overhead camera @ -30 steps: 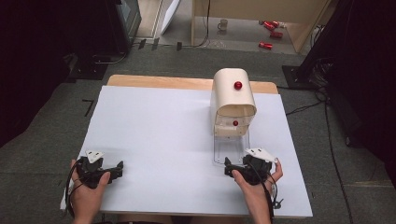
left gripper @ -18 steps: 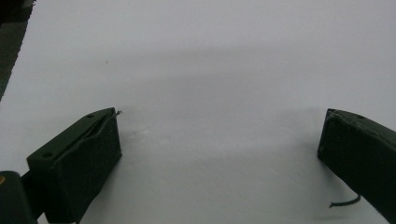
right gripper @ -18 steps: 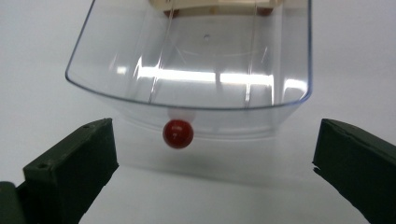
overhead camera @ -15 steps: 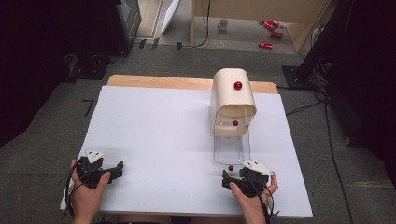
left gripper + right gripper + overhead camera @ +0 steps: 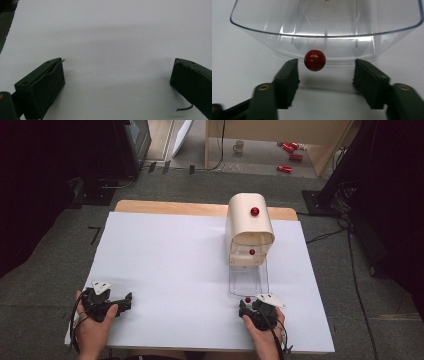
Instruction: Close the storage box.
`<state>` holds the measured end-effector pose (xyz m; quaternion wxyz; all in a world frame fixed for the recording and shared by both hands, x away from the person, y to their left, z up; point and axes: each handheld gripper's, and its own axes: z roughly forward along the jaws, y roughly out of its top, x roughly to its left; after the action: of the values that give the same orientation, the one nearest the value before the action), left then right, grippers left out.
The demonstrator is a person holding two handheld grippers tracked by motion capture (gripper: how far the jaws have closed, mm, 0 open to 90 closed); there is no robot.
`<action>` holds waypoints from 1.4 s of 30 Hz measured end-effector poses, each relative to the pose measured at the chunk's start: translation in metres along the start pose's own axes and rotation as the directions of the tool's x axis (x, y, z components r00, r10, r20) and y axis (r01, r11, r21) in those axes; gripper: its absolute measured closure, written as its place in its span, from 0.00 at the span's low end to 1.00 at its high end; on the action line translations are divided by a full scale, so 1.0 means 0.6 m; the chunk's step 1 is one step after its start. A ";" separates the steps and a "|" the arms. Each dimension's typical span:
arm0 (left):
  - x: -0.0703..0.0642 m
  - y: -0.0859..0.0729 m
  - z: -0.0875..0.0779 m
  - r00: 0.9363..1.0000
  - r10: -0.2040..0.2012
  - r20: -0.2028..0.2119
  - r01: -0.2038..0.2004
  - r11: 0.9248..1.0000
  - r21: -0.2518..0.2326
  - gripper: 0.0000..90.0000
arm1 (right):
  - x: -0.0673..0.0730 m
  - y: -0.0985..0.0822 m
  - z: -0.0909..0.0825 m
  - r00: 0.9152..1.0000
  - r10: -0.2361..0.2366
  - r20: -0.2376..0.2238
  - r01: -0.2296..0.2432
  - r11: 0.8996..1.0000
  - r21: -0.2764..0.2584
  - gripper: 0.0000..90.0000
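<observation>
A cream box (image 5: 249,222) with a rounded top and a red knob (image 5: 255,211) stands at the table's far right. A clear plastic drawer (image 5: 248,279) sticks out of its front toward me. The drawer's small red knob (image 5: 314,60) sits between the jaws of my right gripper (image 5: 325,72), closer to the left jaw, and neither jaw touches it. That gripper (image 5: 248,306) is open. My left gripper (image 5: 125,301) rests near the front left corner. Its jaws (image 5: 117,72) are spread wide over bare white surface.
The white table top (image 5: 175,265) stretches between the two hands, with a wooden edge (image 5: 170,207) at the back. A second red knob (image 5: 252,252) shows inside the box's opening. Red cans (image 5: 285,168) and a mug (image 5: 239,145) lie on the floor beyond.
My right hand and gripper have drawn back toward the table's front edge and slightly left. The drawer and the left gripper have stayed where they were.
</observation>
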<state>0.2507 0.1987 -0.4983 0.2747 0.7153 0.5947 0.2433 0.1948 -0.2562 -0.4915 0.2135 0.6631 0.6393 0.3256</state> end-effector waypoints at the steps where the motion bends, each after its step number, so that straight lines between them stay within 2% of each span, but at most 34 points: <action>1: 0.000 0.000 0.000 1.000 0.000 0.000 0.000 1.000 0.000 0.00 | 0.000 0.000 0.000 1.000 0.000 0.000 0.000 1.000 0.000 0.53; 2: 0.000 0.000 0.000 1.000 0.001 0.000 -0.001 1.000 0.000 0.00 | -0.007 -0.001 -0.001 0.999 0.022 -0.023 -0.022 1.000 -0.013 0.61; 4: 0.000 0.000 0.000 1.000 0.000 0.000 0.000 1.000 0.000 0.00 | -0.009 -0.001 -0.001 0.999 0.033 -0.037 -0.034 0.999 -0.014 0.64; 5: 0.000 0.000 0.000 1.000 0.000 0.000 0.000 1.000 0.000 0.00 | -0.009 -0.001 -0.002 0.998 0.037 -0.042 -0.038 0.999 -0.026 0.72; 6: 0.000 0.000 0.000 1.000 0.000 0.000 0.000 1.000 0.000 0.00 | -0.009 -0.001 -0.002 0.998 0.037 -0.042 -0.038 0.999 -0.026 0.72; 8: 0.000 0.000 0.000 1.000 0.000 0.000 0.000 1.000 0.000 0.00 | -0.008 0.001 -0.006 0.998 0.041 -0.047 -0.043 0.998 -0.042 0.81; 10: 0.000 0.000 0.000 1.000 0.000 0.000 0.000 1.000 0.000 0.00 | -0.008 0.002 -0.008 0.998 0.037 -0.051 -0.039 0.998 -0.051 0.82; 15: 0.000 0.000 0.000 1.000 0.000 -0.001 0.000 1.000 -0.001 0.00 | -0.011 0.011 -0.013 0.997 0.041 -0.060 -0.045 0.996 -0.075 0.83; 25: 0.000 0.000 0.000 1.000 0.001 0.000 -0.001 1.000 -0.002 0.00 | -0.008 0.048 -0.011 0.998 0.011 -0.065 -0.018 0.995 -0.096 0.84; 36: 0.000 0.000 0.000 1.000 0.001 0.000 -0.001 1.000 -0.001 0.00 | -0.009 0.094 0.022 0.997 0.009 -0.076 -0.016 0.995 -0.099 0.84; 42: 0.000 -0.001 0.000 1.000 -0.002 -0.001 0.002 1.000 -0.003 0.00 | -0.012 0.110 0.032 0.995 0.027 -0.091 -0.036 0.995 -0.094 0.84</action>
<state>0.2504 0.1987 -0.4985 0.2756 0.7144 0.5951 0.2441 0.2554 -0.2666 -0.4598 0.2110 0.6468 0.6214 0.3887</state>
